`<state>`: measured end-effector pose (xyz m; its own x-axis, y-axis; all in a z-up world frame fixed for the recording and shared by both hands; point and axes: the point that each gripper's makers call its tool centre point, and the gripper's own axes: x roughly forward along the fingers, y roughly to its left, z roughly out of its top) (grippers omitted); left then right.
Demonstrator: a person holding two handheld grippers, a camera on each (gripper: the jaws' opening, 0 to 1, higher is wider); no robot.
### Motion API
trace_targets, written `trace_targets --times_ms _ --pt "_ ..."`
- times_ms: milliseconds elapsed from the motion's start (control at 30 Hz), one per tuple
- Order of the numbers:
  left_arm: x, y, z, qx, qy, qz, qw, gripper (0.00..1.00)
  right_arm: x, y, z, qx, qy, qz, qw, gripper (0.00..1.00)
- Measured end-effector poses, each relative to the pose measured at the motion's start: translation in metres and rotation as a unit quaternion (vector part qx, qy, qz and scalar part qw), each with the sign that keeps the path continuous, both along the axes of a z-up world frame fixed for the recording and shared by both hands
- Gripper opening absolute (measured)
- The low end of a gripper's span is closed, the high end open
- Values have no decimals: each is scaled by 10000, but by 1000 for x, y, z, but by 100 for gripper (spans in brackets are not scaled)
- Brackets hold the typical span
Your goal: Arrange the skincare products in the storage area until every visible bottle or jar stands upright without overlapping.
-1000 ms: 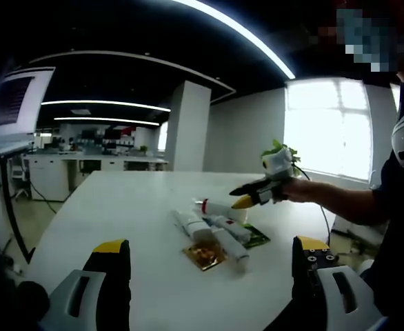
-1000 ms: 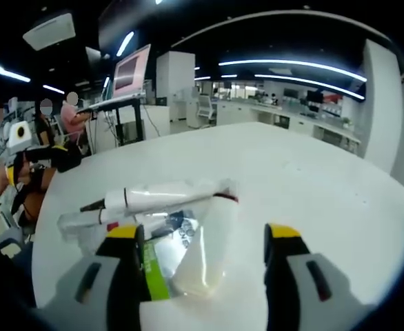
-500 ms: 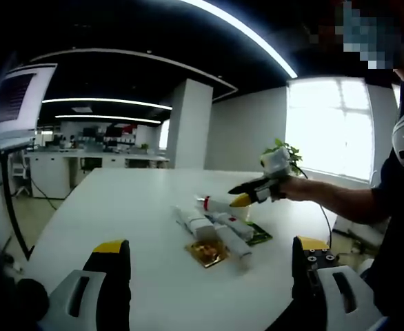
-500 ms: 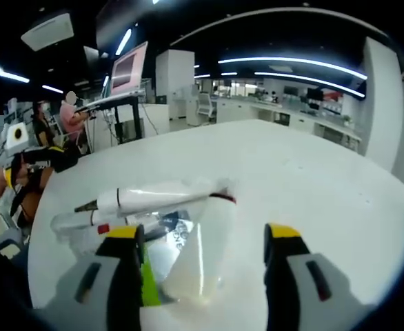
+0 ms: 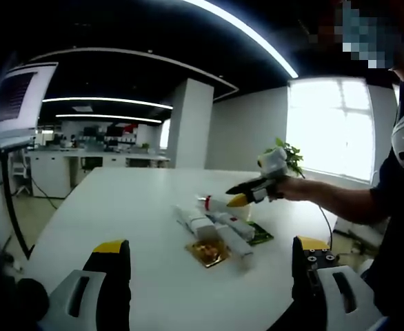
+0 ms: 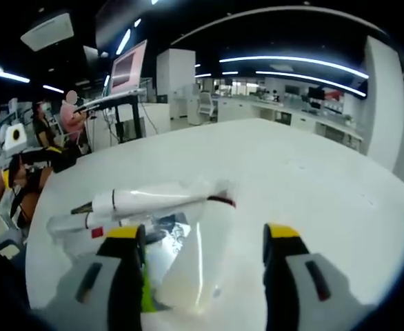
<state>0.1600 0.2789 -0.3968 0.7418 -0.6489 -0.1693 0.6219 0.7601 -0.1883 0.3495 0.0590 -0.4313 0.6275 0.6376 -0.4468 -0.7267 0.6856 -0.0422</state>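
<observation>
Several white skincare tubes (image 5: 219, 224) lie flat in a pile on the white table (image 5: 133, 207), with a gold sachet (image 5: 205, 253) and a green sachet (image 5: 260, 236) beside them. My left gripper (image 5: 211, 247) stands open, well short of the pile. My right gripper (image 5: 245, 198), held in a person's hand, hovers just over the pile's far side. In the right gripper view, my right gripper (image 6: 202, 234) is open over a clear-wrapped white tube (image 6: 192, 265). A long white tube (image 6: 154, 200) lies across behind it, a red-labelled tube (image 6: 78, 222) to its left, and a green sachet (image 6: 147, 298) by the left jaw.
A potted plant (image 5: 285, 150) stands behind the right gripper near a bright window (image 5: 326, 124). A monitor on a stand (image 6: 129, 72) and seated people (image 6: 69, 114) are beyond the table's far edge. Bare tabletop (image 6: 312, 179) stretches to the right of the pile.
The right gripper has sunk a little towards the pile, so the tubes look slightly larger and lower between its jaws. The products lie as before. The left gripper has held still.
</observation>
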Motion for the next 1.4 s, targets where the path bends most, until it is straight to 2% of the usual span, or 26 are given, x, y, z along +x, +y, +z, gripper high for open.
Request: trace_targets --times_ms 667,1400 --pt "8 0 -4 34 69 -15 10000 100 17 3 -5 -11 67 21 10000 68" --pt "11 -2 -5 30 105 -6 9999 100 21 10 -7 72 196 12 9998 60"
